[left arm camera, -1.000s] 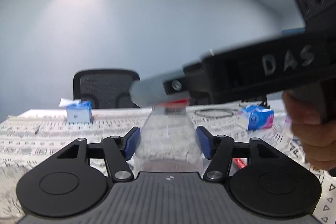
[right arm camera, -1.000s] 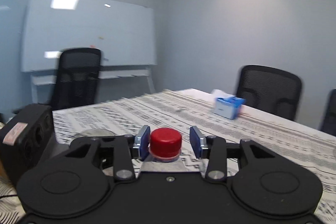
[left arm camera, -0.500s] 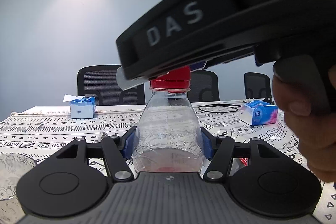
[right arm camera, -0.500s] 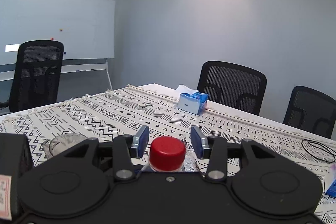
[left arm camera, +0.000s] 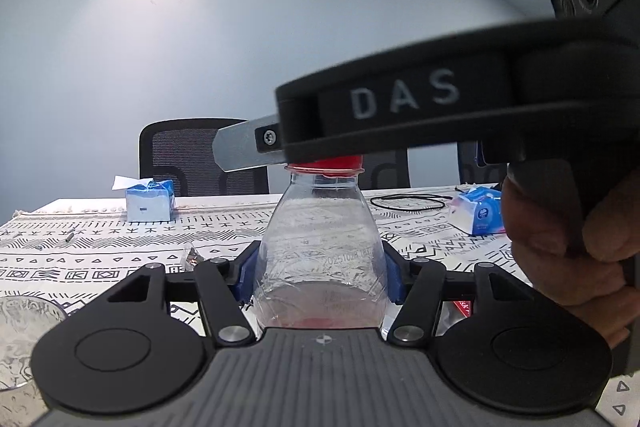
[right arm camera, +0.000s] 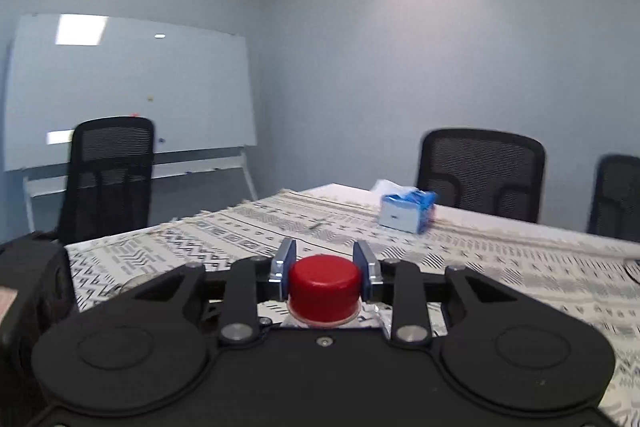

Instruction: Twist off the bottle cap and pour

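A clear plastic bottle (left arm camera: 320,251) with a little red liquid at the bottom stands upright, held at its body between the blue pads of my left gripper (left arm camera: 318,277). Its red cap (right arm camera: 324,285) sits on the neck. My right gripper (right arm camera: 325,269) comes in from the right at cap height, and its two pads press the cap's sides. In the left wrist view the right gripper's black body (left arm camera: 420,115) hides most of the cap (left arm camera: 324,163). A clear glass (left arm camera: 24,339) stands at the lower left.
The table wears a black-and-white patterned cloth (left arm camera: 100,247). A blue tissue box (left arm camera: 150,203) stands at the back left, a blue and pink tissue pack (left arm camera: 478,215) and a black cable loop (left arm camera: 408,203) at the back right. Black chairs (right arm camera: 480,171) line the far side.
My right gripper has swung around the bottle top and its pads have closed from apart onto the cap. The left gripper keeps its hold on the bottle.
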Tool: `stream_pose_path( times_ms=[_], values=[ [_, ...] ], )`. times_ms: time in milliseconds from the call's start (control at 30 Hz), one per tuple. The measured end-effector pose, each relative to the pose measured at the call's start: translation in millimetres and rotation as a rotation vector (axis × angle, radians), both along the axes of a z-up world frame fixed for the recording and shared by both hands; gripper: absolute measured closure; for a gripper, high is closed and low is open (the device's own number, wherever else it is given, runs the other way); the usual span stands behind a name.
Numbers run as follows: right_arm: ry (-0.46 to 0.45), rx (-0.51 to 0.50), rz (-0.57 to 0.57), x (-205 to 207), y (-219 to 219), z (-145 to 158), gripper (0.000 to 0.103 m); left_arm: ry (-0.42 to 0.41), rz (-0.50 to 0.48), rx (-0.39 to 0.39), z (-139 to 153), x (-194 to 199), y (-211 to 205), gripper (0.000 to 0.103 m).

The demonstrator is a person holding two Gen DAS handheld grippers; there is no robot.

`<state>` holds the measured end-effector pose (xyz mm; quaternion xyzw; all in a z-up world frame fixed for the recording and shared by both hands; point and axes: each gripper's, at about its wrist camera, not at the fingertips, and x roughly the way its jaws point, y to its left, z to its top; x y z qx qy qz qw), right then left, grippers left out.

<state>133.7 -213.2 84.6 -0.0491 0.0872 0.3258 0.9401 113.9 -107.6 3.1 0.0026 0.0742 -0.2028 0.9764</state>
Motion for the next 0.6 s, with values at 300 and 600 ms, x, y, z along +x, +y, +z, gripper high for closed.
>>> stream_pose_path(
  times_ms=[300, 600],
  values=[
    [-0.033, 0.008, 0.034, -5, -6, 1, 0.069, 0.012, -0.012, -0.016, -2, 4, 1, 0.047],
    [-0.045, -0.018, -0.139, -29, 6, 8, 0.049, -0.001, 0.008, -0.009, -3, 2, -3, 0.046]
  ],
)
